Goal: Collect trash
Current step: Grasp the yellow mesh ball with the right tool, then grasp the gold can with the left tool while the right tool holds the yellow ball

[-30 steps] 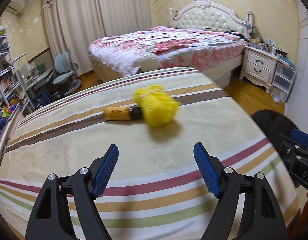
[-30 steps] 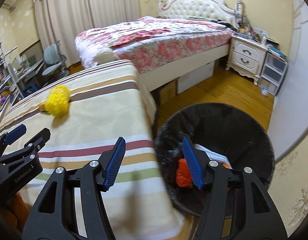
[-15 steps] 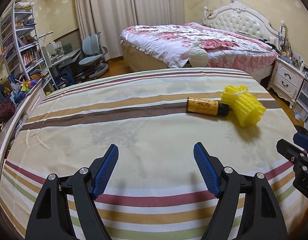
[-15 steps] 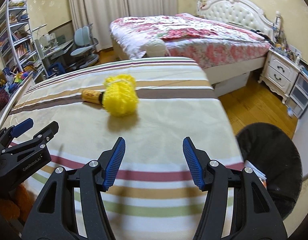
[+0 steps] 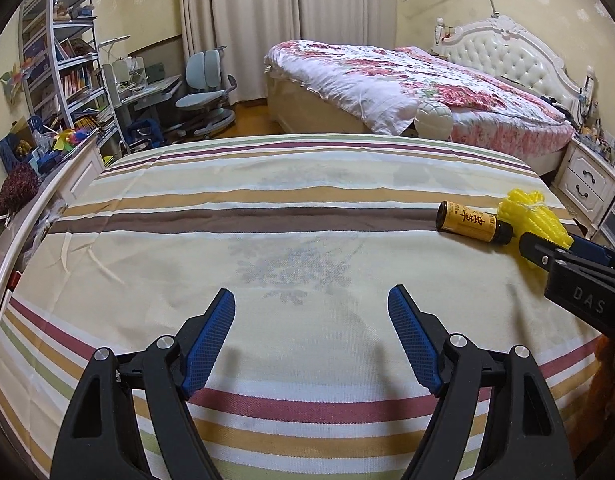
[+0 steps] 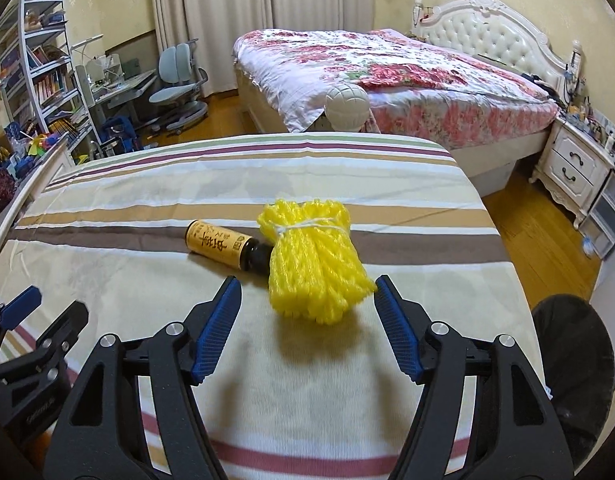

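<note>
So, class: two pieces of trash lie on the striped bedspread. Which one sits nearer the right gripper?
The yellow netting bundle, just ahead of the opening right gripper; the brown bottle lies behind it.

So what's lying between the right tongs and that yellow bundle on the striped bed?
Nothing: in the right wrist view only bare striped sheet separates the opening right tongs from the yellow bundle.

The right gripper (image 6: 307, 292) hangs over a striped bedcover (image 6: 147, 280), its jaws opening, with the near end of a yellow foam-net bundle (image 6: 313, 260) just ahead of the blue pads (image 6: 217, 330) but not touched by them. A small brown bottle (image 6: 223, 245) lies against the bundle's left side. A black trash bin (image 6: 575, 352) stands at the lower right, and the left gripper (image 6: 43, 316) shows at the lower left.
</note>
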The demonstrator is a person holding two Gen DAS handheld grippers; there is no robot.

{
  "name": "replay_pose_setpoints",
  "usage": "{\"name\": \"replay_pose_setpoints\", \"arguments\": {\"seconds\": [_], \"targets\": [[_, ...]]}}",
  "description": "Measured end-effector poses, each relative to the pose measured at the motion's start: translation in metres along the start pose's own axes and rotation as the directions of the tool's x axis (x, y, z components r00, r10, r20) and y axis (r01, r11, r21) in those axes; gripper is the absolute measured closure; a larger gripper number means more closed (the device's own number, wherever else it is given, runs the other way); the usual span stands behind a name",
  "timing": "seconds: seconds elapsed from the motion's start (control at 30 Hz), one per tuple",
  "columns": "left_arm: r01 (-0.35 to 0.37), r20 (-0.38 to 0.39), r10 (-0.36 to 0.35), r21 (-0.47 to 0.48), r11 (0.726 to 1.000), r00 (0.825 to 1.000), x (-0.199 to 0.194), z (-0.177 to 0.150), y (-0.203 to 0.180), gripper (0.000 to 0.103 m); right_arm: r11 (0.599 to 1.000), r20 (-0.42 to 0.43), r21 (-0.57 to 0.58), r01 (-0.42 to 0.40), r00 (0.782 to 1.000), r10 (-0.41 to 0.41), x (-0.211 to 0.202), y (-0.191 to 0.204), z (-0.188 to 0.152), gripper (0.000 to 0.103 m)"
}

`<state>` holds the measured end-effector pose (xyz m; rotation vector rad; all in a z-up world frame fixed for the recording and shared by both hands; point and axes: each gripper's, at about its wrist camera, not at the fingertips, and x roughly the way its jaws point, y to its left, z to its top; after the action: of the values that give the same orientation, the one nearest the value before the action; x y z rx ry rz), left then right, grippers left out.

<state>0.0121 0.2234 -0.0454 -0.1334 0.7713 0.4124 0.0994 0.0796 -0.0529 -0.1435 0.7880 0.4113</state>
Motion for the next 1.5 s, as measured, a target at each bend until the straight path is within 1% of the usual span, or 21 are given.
{"name": "replay_pose_setpoints", "arguments": {"seconds": [0.03,0.1,0.2,0.47,0.67,0.93,1.07,1.27,1.5], "targets": [[0.001,0.000,-0.001,0.003,1.000,1.000,0.000,0.000,0.000,0.026,1.000,-0.006,0.002,0.004,1.000,-0.004,0.002,-0.001,0.001,0.040],[0.006,0.000,-0.006,0.011,1.000,1.000,0.002,0.001,-0.002,0.026,1.000,-0.020,0.013,-0.002,1.000,0.002,0.006,-0.004,0.001,0.058],[0.012,-0.002,-0.012,0.024,1.000,1.000,0.004,0.002,-0.008,0.025,1.000,-0.024,0.022,0.000,1.000,0.000,0.008,-0.010,0.000,0.060],[0.052,-0.004,-0.052,0.058,0.997,0.999,0.009,0.008,-0.038,0.025,0.997,-0.013,0.043,0.057,0.998,-0.057,0.005,-0.040,-0.004,0.060],[0.064,-0.006,-0.064,0.092,0.994,0.998,0.018,0.017,-0.067,0.025,0.997,-0.016,0.060,0.054,0.998,-0.053,0.005,-0.055,-0.004,0.060],[0.078,-0.010,-0.078,0.126,0.989,0.997,0.024,0.024,-0.093,0.025,0.996,-0.016,0.060,0.060,0.998,-0.059,0.008,-0.060,-0.002,0.060],[0.084,-0.017,-0.083,0.127,0.988,0.996,0.028,0.027,-0.098,0.025,0.996,-0.019,0.069,0.059,0.998,-0.058,0.011,-0.066,0.001,0.060],[0.100,-0.012,-0.099,0.102,0.990,0.995,0.029,0.032,-0.099,0.025,0.996,-0.024,0.070,0.053,0.998,-0.052,0.014,-0.070,0.004,0.060],[0.095,-0.005,-0.095,0.104,0.990,0.996,0.031,0.040,-0.102,0.025,0.996,-0.043,0.081,0.043,0.998,-0.040,0.021,-0.074,0.005,0.060]]}}
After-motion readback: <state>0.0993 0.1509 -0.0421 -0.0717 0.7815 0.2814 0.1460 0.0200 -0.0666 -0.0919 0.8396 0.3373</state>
